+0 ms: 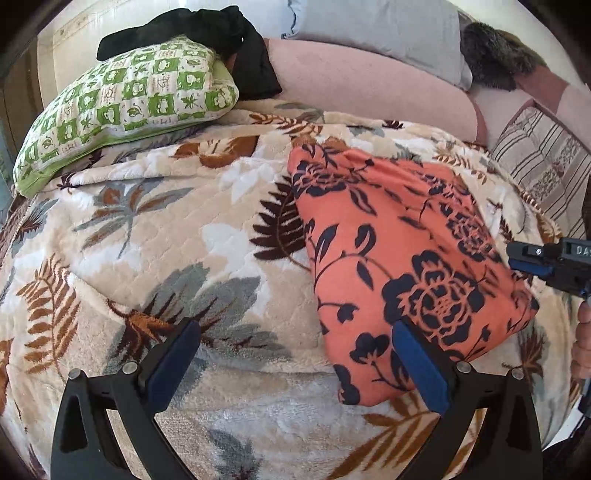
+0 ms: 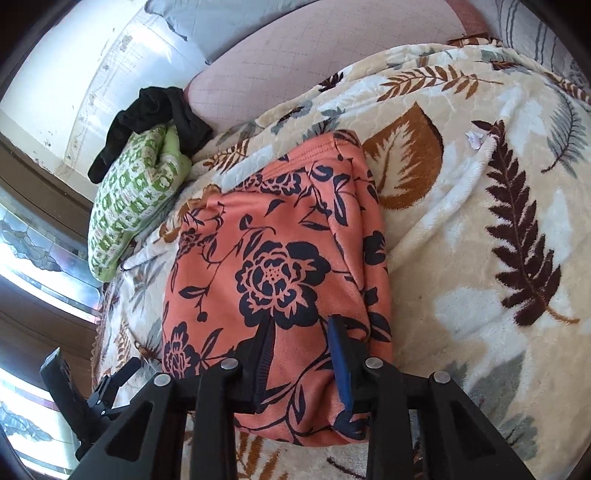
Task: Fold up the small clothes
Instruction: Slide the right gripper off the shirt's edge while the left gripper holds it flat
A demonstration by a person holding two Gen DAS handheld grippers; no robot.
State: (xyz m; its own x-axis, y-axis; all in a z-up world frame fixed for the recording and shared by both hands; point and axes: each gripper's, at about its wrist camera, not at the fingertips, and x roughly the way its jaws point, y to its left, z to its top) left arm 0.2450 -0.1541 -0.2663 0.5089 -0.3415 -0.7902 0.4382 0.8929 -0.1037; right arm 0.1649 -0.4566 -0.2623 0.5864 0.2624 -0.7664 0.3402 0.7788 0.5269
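An orange garment [image 1: 399, 251] with a dark blue flower print lies folded into a thick packet on the leaf-patterned blanket [image 1: 147, 240]. My left gripper [image 1: 295, 326] is open wide over the blanket at the packet's near left corner. Its right finger [image 1: 417, 362] overlaps the packet's edge, and only blanket lies between the pads. In the right wrist view the same garment [image 2: 280, 258] fills the middle. My right gripper [image 2: 301, 321] is shut on its near edge, with a bunch of orange cloth pinched between the pads. The right gripper [image 1: 517, 254] also shows at the right edge of the left wrist view, with a hand below it.
A green checked pillow [image 1: 125, 99] lies at the back left with black clothing [image 1: 221, 29] draped over it. A pink cushion [image 1: 351, 81] and a grey pillow [image 1: 388, 26] line the back. Striped fabric [image 1: 543, 166] sits at the right. A window [image 2: 33, 251] is at the left.
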